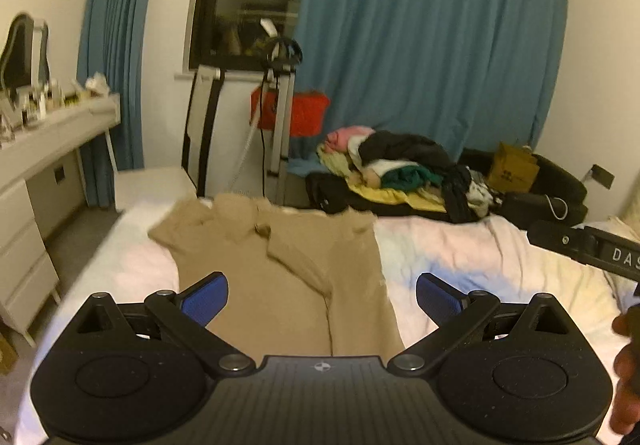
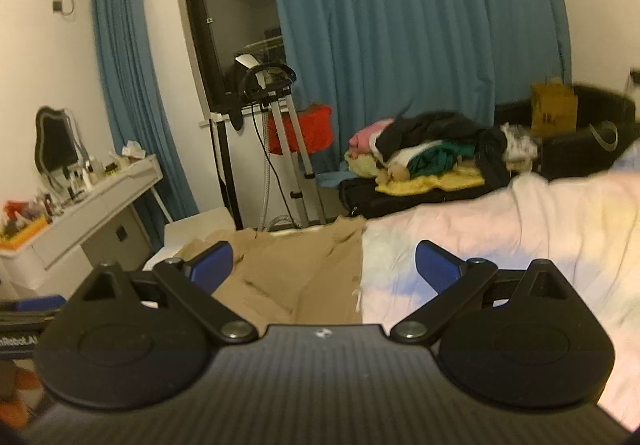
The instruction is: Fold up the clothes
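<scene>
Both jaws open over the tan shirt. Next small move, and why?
Probably lower the left gripper onto the tan shirt and close on its near edge. The shirt lies spread flat on the bed, unfolded, and neither the left nor the right gripper holds anything, both with jaws wide apart.

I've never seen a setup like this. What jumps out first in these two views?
Two open black claws with blue pads fill the foreground, the left claw and the right claw, both empty. Between them a tan shirt lies spread on the pale bedsheet. Behind it, a jumbled clothes pile sits before the blue curtain.
</scene>
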Demonstrator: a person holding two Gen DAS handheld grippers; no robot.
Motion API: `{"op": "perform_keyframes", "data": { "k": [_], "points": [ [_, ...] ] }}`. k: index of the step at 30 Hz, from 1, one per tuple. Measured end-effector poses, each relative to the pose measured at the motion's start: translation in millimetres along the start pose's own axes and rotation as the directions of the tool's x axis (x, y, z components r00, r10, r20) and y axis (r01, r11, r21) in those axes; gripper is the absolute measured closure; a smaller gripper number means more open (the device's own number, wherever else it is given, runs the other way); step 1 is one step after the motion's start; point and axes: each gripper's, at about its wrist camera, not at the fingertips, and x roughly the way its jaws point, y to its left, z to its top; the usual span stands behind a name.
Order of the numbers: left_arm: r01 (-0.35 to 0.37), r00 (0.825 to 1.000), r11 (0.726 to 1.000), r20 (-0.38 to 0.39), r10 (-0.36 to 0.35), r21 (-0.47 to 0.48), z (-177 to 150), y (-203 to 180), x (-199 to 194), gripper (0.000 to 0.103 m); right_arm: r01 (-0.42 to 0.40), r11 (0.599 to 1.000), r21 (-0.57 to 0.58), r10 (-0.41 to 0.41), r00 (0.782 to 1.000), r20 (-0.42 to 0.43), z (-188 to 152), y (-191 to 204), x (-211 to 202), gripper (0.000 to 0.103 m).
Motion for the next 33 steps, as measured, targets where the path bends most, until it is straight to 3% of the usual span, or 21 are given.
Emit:
{"op": "perform_keyframes", "data": {
  "k": [5,8,11,15,20,25,30,33],
  "points": [
    [-0.005,1.0,0.999,0.023,0.006,-0.032,3,17,7,0.001,-0.032,0.997,-0.066,0.03,0.999,-0.024,11,22,34,0.004],
    [0.004,0.998,0.998,0.055,-0.007,0.057,-10,34,40,0.001,-0.079,0.993,-0.083,0.073,0.995,-0.067,3,36,64,0.004],
    [-0.041,0.999,0.998,0.007,0.041,0.049,-27,62,75,0.001,-0.117,0.983,-0.14,0.105,0.99,-0.093,-9,60,105,0.006],
    [-0.072,0.997,0.996,-0.033,0.07,-0.056,-40,115,106,0.001,-0.193,0.965,-0.177,0.165,0.973,-0.162,-30,103,181,0.014],
    [-0.106,0.993,0.971,-0.08,0.09,-0.214,-52,185,140,0.001,-0.294,0.921,-0.255,0.228,0.939,-0.259,-66,175,302,0.025],
    [-0.126,0.989,0.938,-0.109,0.095,-0.324,-61,232,170,0.001,-0.427,0.87,-0.248,0.344,0.884,-0.316,-98,248,402,0.029],
    [-0.138,0.987,0.903,-0.127,0.093,-0.407,-69,266,197,0.001,-0.51,0.838,-0.196,0.42,0.831,-0.365,-118,293,471,0.028],
    [-0.145,0.986,0.878,-0.138,0.091,-0.456,-74,286,213,0.001,-0.555,0.805,-0.209,0.444,0.797,-0.409,-130,310,491,0.028]
  ]
}}
